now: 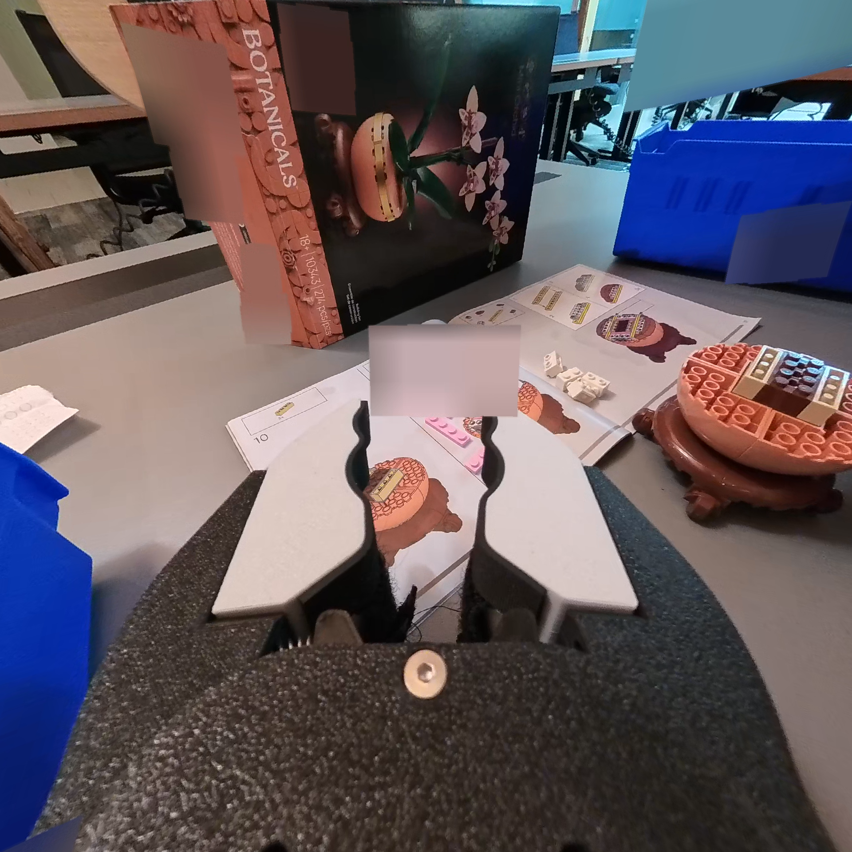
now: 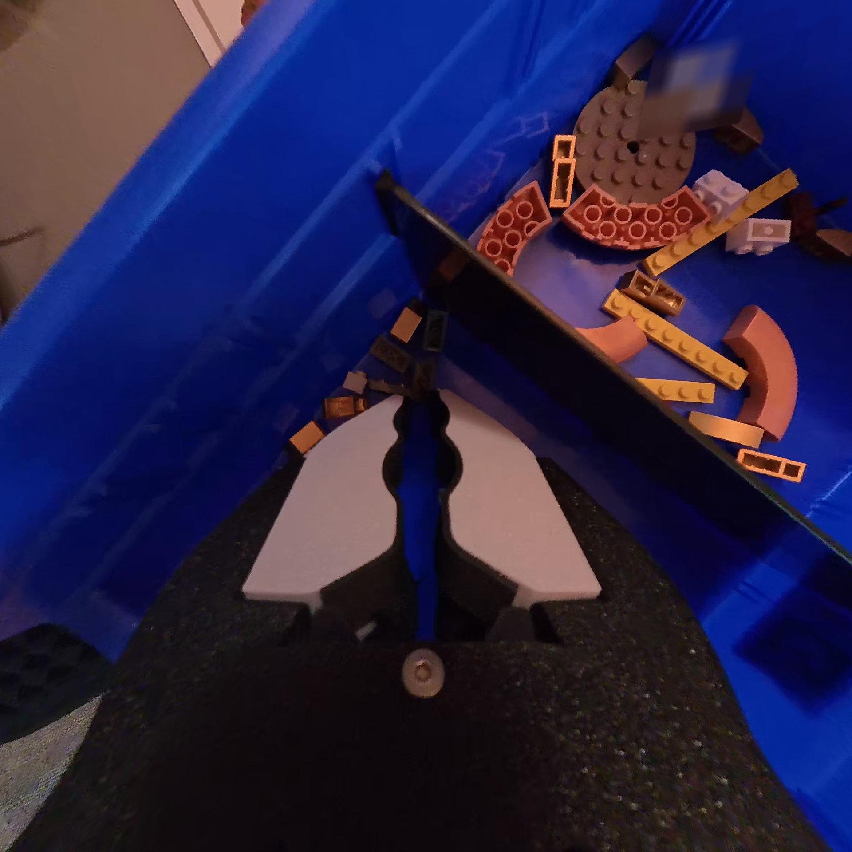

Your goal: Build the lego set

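Lego pieces are lying in two places: a partly built salmon-pink studded dome on a brown round stand (image 1: 756, 442) is sitting on the grey worktop (image 1: 138, 378) at the right of the left wrist view, and loose bricks are resting in a blue plastic bin (image 2: 230, 230). Behind the open instruction booklet (image 1: 599, 322) the dark set box with an orchid picture (image 1: 415, 161) is standing upright. A second blue bin (image 1: 737, 193) is sitting farther back on the right.

Inside the bin in the right wrist view, a black divider wall (image 2: 553, 350) is splitting it. The far compartment is holding a brown round studded plate (image 2: 634, 147), salmon curved bricks (image 2: 636, 221), long yellow-gold studded strips (image 2: 677, 341) and small white bricks (image 2: 756, 235). The near compartment is holding tiny gold and dark tiles (image 2: 405, 325).

These parts are likely to be light, rigid and smooth, so tiny tiles may slip; pinching across their long flat sides looks safest. The dome should be steadied by its stand.

The left gripper (image 1: 426, 428) is hovering over the booklet, spread wide and empty, with pink plates (image 1: 449, 431) and small white clip bricks (image 1: 576, 378) lying on the pages. The right gripper (image 2: 422, 405) is reaching into the near compartment, its jaws narrowly apart with nothing between them.
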{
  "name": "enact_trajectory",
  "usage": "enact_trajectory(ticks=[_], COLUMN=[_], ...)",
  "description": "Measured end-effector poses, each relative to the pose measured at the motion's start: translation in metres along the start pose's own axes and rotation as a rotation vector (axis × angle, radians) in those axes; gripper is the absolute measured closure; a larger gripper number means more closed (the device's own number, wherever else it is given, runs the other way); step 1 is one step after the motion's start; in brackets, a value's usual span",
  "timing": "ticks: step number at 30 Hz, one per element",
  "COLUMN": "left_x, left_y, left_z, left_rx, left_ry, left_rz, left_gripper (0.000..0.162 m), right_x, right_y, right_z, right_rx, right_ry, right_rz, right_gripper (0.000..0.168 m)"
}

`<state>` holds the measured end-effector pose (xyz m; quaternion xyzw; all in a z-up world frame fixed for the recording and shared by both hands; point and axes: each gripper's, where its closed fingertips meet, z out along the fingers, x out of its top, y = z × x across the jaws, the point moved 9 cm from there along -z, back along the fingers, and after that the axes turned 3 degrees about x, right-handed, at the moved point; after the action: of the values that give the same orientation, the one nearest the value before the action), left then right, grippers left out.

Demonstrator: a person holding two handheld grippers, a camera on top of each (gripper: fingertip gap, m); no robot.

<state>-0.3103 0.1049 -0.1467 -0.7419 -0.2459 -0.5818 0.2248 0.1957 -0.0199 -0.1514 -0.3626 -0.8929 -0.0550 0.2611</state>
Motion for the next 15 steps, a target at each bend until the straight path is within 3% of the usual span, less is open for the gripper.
enact_trajectory(ticks=[15], left_x=[0.0], left_y=[0.0], left_z=[0.0], left_rx=[0.001], left_ry=[0.006], left_rz=[0.004], left_gripper=[0.116], right_x=[-0.001], right_y=[-0.004], right_z=[-0.027], right_rx=[-0.068], right_ry=[0.04], right_rz=[0.02], right_gripper=[0.161])
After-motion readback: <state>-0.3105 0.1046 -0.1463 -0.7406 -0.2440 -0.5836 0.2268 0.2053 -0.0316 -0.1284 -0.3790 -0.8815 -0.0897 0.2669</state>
